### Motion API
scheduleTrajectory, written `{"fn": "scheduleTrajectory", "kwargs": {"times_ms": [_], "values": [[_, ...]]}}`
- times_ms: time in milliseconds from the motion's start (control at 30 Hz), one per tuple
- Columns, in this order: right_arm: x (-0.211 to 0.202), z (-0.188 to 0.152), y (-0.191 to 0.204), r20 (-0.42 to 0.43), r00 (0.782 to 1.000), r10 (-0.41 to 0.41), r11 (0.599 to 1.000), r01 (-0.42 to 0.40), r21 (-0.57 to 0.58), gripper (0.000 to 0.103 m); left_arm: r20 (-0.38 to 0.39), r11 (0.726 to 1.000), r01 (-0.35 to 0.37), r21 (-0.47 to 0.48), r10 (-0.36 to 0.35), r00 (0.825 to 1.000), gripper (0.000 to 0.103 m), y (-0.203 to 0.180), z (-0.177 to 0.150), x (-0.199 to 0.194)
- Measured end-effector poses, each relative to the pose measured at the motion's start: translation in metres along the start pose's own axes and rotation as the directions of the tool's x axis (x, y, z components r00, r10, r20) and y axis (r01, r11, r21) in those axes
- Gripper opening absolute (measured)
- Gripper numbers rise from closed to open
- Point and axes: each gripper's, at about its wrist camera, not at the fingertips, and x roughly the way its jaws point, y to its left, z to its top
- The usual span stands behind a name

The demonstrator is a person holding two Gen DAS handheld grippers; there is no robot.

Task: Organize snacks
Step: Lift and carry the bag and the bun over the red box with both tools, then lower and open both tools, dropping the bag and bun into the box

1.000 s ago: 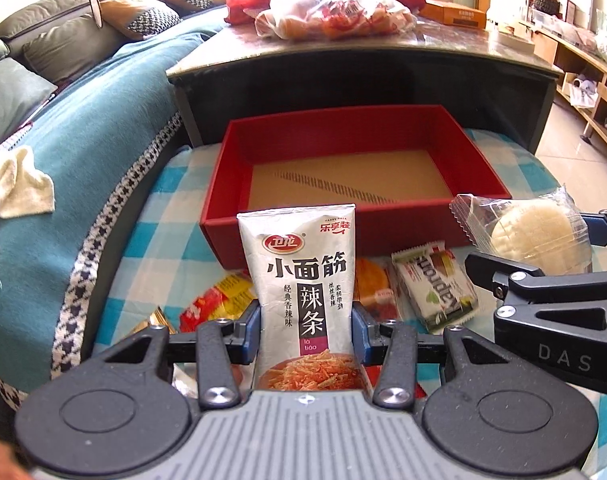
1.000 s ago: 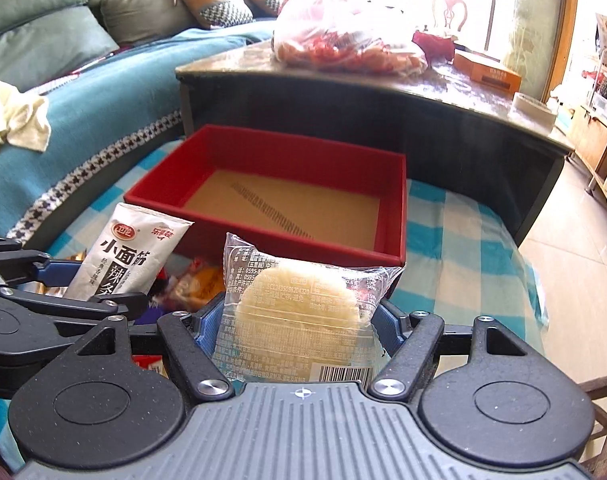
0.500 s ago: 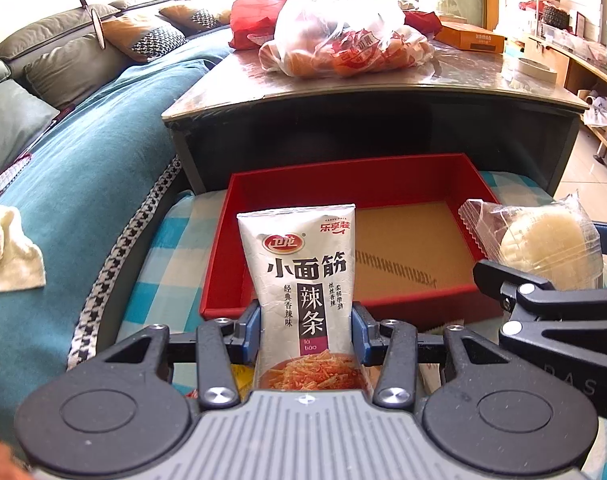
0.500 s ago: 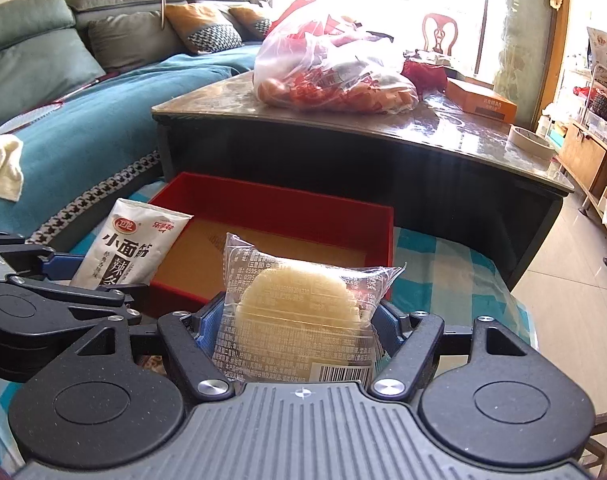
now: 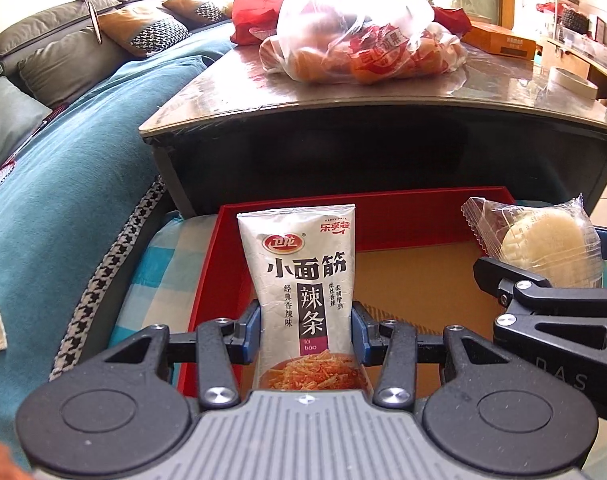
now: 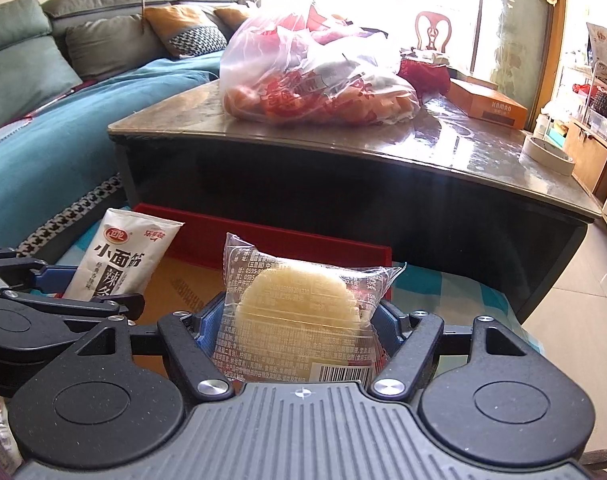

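My left gripper [image 5: 305, 330] is shut on a white spicy-strip snack packet [image 5: 303, 280], held upright above the near left part of a red box [image 5: 287, 220] with a brown cardboard floor. The right gripper [image 6: 297, 326] is shut on a round pale cake in a clear wrapper [image 6: 299, 308], held over the same red box [image 6: 263, 244]. In the left wrist view the wrapped cake [image 5: 543, 248] and the right gripper's fingers [image 5: 503, 276] show at the right. The right wrist view has the snack packet [image 6: 119, 256] at its left.
The red box sits on a blue-and-white checked cloth [image 5: 159, 264]. Just behind it stands a dark coffee table [image 5: 383, 152] bearing a clear bag of red packets [image 5: 363, 44], an orange carton [image 6: 487, 104] and a tape roll [image 6: 547, 156]. A teal sofa [image 5: 63, 184] runs along the left.
Both grippers have moved forward with their snacks, from in front of the red box to above it. The loose snacks on the cloth have dropped out of sight below.
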Motion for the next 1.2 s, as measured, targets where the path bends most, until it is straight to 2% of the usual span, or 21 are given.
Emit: {"fn": "scheduleTrajectory", "kwargs": {"times_ms": [367, 600, 800, 1200], "values": [[0.054, -0.003, -0.001, -0.048, 0.999, 0.011, 1.000, -0.010, 0.007, 0.078, -0.064, 1.000, -0.024, 0.000, 0.024, 0.998, 0.076, -0.003, -0.004, 0.052], [0.073, -0.012, 0.005, -0.082, 0.996, 0.028, 1.000, -0.028, 0.001, 0.078, -0.114, 0.999, -0.043, 0.007, 0.044, 0.992, 0.076, -0.007, -0.010, 0.076], [0.083, -0.017, 0.005, -0.119, 0.992, 0.043, 0.999, -0.042, 0.008, 0.079, -0.137, 0.999, -0.048, 0.012, 0.049, 0.989, 0.076, -0.008, -0.013, 0.086], [0.083, -0.019, 0.006, -0.115, 0.992, 0.043, 0.999, -0.044, 0.000, 0.079, -0.141, 0.998, -0.059, 0.009, 0.060, 0.988, 0.078, -0.011, -0.011, 0.088]]}}
